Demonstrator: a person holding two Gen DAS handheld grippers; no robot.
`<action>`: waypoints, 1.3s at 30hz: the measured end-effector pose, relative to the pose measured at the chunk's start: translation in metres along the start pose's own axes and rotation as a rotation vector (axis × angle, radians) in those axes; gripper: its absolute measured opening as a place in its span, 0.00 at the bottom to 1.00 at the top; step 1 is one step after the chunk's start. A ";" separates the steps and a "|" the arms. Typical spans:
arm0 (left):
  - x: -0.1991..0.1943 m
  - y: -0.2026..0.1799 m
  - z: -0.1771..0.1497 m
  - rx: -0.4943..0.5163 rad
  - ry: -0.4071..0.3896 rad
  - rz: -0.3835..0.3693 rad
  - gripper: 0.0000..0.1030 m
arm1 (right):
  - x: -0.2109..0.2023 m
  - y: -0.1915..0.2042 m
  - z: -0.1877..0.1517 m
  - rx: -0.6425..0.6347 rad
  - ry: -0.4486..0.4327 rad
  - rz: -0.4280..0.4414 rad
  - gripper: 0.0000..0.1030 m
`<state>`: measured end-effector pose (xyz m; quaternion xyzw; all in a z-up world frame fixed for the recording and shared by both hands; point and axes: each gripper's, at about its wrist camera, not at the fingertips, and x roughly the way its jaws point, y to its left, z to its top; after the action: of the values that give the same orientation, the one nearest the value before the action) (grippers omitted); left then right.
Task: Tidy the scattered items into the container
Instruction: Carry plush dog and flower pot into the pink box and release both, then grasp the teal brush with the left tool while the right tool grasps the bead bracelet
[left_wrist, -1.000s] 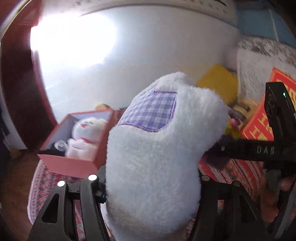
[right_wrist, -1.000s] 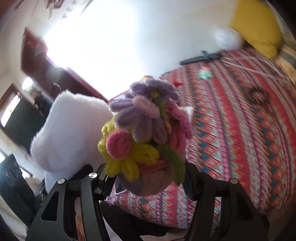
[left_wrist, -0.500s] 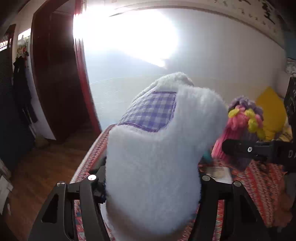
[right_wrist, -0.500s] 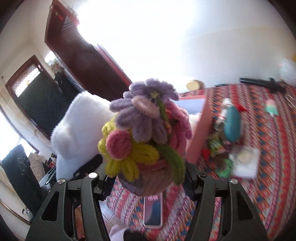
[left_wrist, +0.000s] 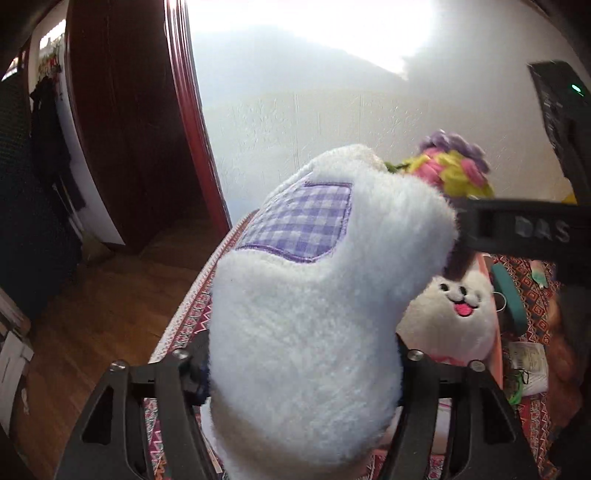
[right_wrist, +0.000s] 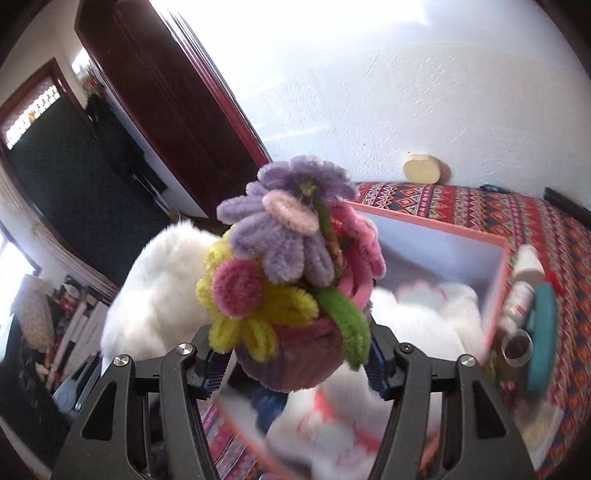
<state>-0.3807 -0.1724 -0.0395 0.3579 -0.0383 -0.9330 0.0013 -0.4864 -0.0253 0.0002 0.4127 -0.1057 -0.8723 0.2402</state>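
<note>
A white fluffy slipper (left_wrist: 314, 314) with a purple checked patch fills my left gripper (left_wrist: 299, 373). Its jaws are opening, though the pile still touches both pads. My right gripper (right_wrist: 295, 365) is shut on a pipe-cleaner flower pot (right_wrist: 288, 280), which hangs over the near edge of the pink box (right_wrist: 443, 230). Inside the box lies a white plush cat (left_wrist: 450, 314); in the right wrist view it is blurred. The flower pot (left_wrist: 454, 173) also shows behind the slipper in the left wrist view. The slipper (right_wrist: 155, 295) sits to the left of the pot.
The box stands on a bed with a red patterned cover (right_wrist: 498, 206). Right of the box lie a teal item (right_wrist: 541, 339), small bottles (right_wrist: 528, 262) and a metal cup (right_wrist: 517, 347). A dark wooden door (left_wrist: 129, 129) and wooden floor (left_wrist: 103, 314) are on the left.
Both grippers swung left across the bed with their loads. The pink box now lies just under and beyond the flower pot, and the slipper hangs at the bed's left edge.
</note>
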 end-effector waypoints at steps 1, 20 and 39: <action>0.007 0.002 0.000 -0.004 0.003 0.003 0.75 | 0.012 0.000 0.005 -0.012 -0.004 -0.025 0.63; -0.095 -0.028 0.018 0.005 -0.057 -0.010 0.81 | -0.209 -0.045 -0.056 -0.020 -0.265 -0.042 0.84; -0.100 -0.320 -0.073 0.356 0.080 -0.229 0.81 | -0.352 -0.301 -0.259 0.497 -0.244 -0.298 0.92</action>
<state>-0.2496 0.1440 -0.0497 0.3913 -0.1616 -0.8905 -0.1667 -0.1949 0.4158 -0.0447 0.3618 -0.2824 -0.8883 -0.0129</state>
